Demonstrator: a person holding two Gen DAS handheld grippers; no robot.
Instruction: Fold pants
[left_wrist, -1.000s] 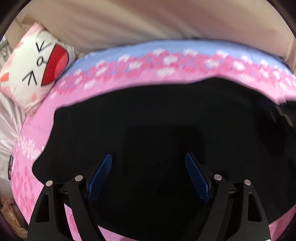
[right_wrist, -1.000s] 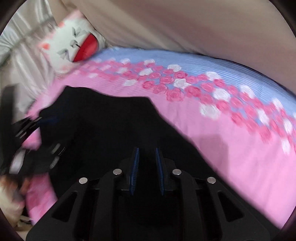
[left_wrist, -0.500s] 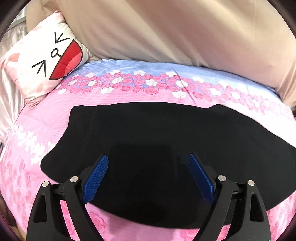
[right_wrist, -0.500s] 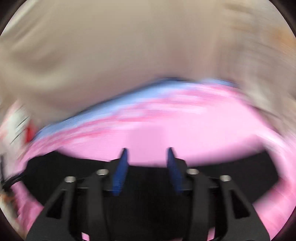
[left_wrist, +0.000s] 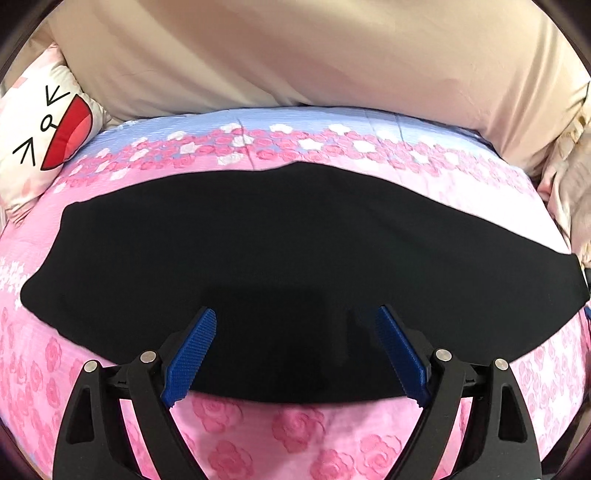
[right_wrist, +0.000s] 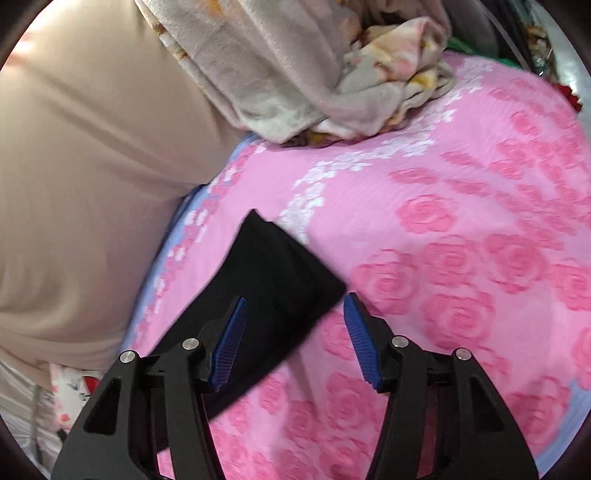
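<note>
Pants laid flat across bedspread, both grippers empty above them.

Left wrist: pants (left_wrist: 288, 258) seen whole, spread lengthwise on bedspread (left_wrist: 295, 435), likely for next fold; left gripper (left_wrist: 295, 325) held wide over near edge. Right wrist: only one pants end (right_wrist: 273, 273) shown; right gripper (right_wrist: 293, 310), jaws just opened, partly apart, nothing gripped; blanket (right_wrist: 295, 66) beyond.

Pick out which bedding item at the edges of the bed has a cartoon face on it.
The white pillow at the far left corner: black eye marks and red open mouth. The crumpled flowered blanket has none.
</note>
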